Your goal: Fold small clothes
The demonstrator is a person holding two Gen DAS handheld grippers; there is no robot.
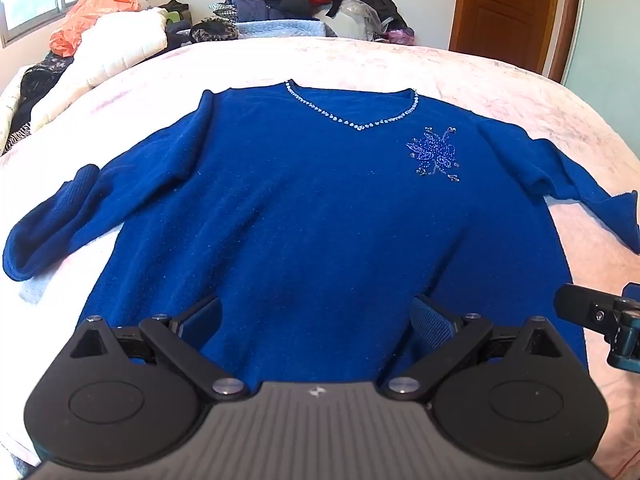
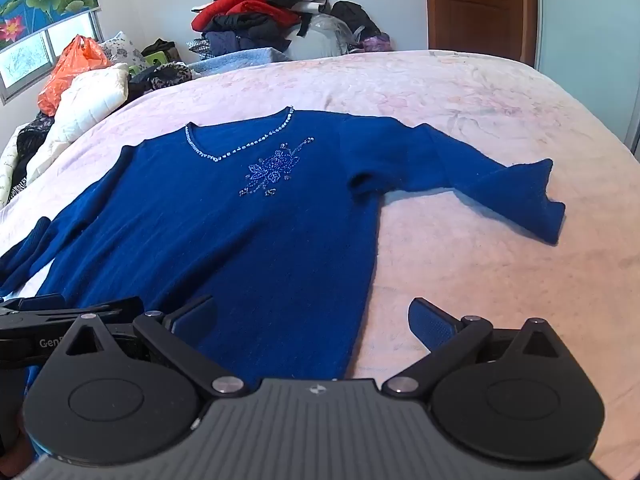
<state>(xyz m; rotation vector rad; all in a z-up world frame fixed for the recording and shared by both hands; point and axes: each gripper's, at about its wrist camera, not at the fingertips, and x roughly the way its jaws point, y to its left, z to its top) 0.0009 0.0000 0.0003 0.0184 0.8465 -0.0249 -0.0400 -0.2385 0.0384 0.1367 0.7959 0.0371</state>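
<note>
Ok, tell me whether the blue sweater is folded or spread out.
Spread out. The blue sweater lies front-up on the bed, both sleeves out sideways, no fold made yet.

- Blue sweater [image 1: 312, 216]: soft, fuzzy matt knit; glinting beads along the neckline.
- Bedspread [image 2: 460, 92]: pale pink, plush cloth.
- Left gripper [image 1: 316, 320]: matt black plastic, shiny metal pivots.
- Door [image 2: 478, 4]: glossy brown wood.

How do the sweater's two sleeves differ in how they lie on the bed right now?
The left sleeve angles down toward the hem, its ribbed cuff doubled back on itself; the right sleeve stretches outward from the body, with only a kink near the armpit. The left sleeve's end looks rounded and bunched; the right sleeve's end lies flat and flared open. Both belong to the blue sweater, rest on the pink bedspread, and neither is folded over the body yet.
</note>
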